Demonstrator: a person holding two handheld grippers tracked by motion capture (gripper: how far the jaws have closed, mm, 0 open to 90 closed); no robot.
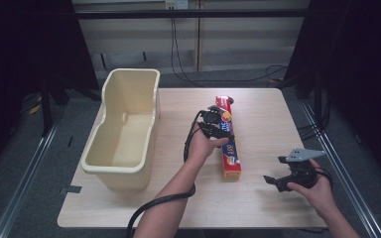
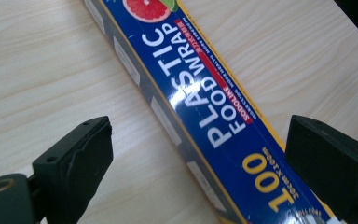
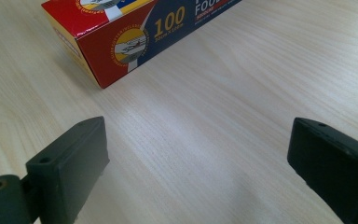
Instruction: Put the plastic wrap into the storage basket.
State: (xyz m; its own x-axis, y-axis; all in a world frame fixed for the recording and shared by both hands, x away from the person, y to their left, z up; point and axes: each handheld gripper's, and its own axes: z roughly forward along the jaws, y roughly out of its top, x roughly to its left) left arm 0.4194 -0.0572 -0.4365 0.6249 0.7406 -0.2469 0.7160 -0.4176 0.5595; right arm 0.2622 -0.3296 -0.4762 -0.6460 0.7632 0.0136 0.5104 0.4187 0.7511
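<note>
The right gripper (image 1: 273,181) is held with jaws apart over bare table (image 1: 258,203); ahead of it lies the plastic wrap box (image 1: 229,144); the left gripper (image 1: 217,125), jaws spread, straddles that box; a cream tub (image 1: 124,134) stands beyond its left.

Glossy cardboard box (image 2: 205,107), matt wood table (image 2: 42,70)

A pale wooden table (image 1: 268,208) stands on grey floor (image 1: 25,148), with dark curtains (image 1: 15,49) either side.
</note>
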